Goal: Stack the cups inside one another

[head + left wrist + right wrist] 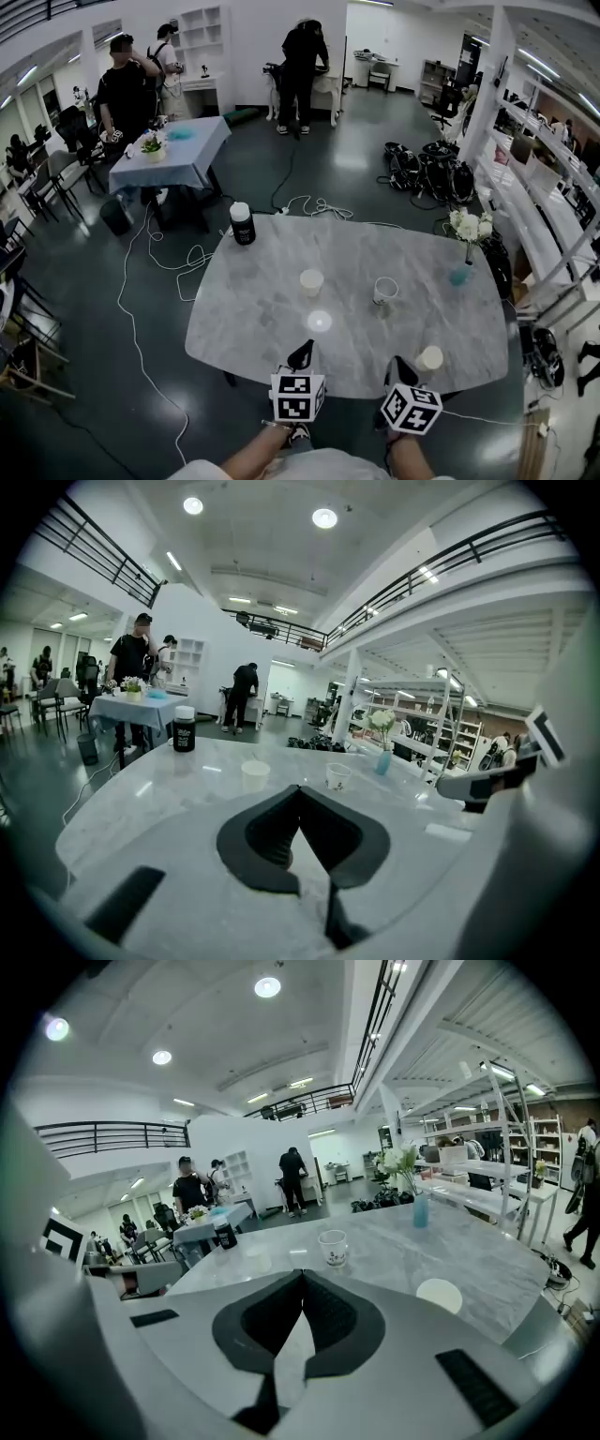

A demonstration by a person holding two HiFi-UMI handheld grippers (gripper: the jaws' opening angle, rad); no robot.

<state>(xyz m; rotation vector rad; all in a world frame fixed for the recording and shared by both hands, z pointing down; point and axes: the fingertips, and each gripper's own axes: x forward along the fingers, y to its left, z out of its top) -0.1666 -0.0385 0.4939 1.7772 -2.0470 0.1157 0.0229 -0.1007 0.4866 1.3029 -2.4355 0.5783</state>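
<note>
Three paper cups stand apart on the grey marble table [272, 309]. A plain cream cup [311, 282] [254, 775] sits mid-table. A printed white cup [384, 291] [338, 776] [332, 1247] stands to its right. A third cup [429, 358] [439, 1295] sits near the front right edge, close beside my right gripper. My left gripper [302, 353] [300, 789] hovers at the table's front edge, jaws shut and empty. My right gripper [401, 367] [302, 1275] is also shut with nothing in it.
A black jar with a white lid [242, 223] [184, 728] stands at the table's far left corner. A blue vase of white flowers [466, 246] [419, 1206] stands at the far right. Cables [159, 262] lie on the floor beyond; people stand farther off.
</note>
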